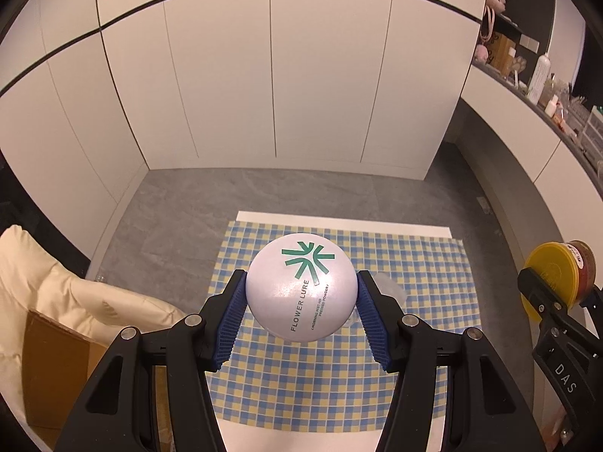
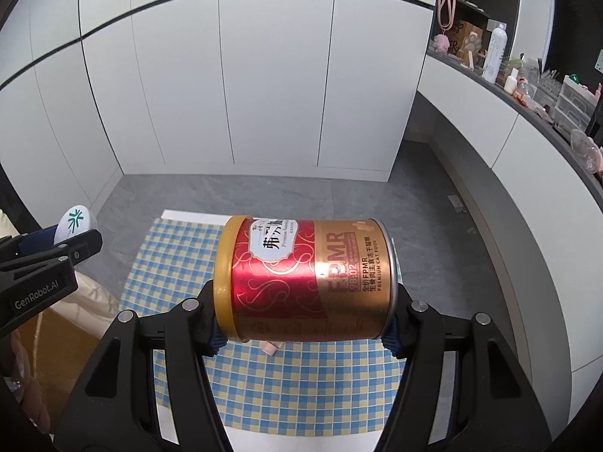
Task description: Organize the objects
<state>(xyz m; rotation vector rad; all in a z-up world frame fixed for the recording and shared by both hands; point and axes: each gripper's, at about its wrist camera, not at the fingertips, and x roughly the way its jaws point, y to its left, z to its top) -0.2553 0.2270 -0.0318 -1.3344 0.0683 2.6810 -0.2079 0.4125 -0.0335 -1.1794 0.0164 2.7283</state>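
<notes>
Now the left gripper [image 1: 301, 293] is clamping the white compact [image 1: 300, 288], while the right gripper [image 2: 303, 314] is squeezing the cat-food can [image 2: 305, 278] end to end, its long axis lying crosswise between the fingers.

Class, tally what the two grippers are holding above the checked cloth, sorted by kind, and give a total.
Round white powder compact, in the left gripper: 1
Red and gold cat food can with yellow lid, in the right gripper: 1
Total: 2

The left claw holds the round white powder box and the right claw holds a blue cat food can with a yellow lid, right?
Not blue: the right wrist view shows the right claw holding a red and gold cat food can.
</notes>
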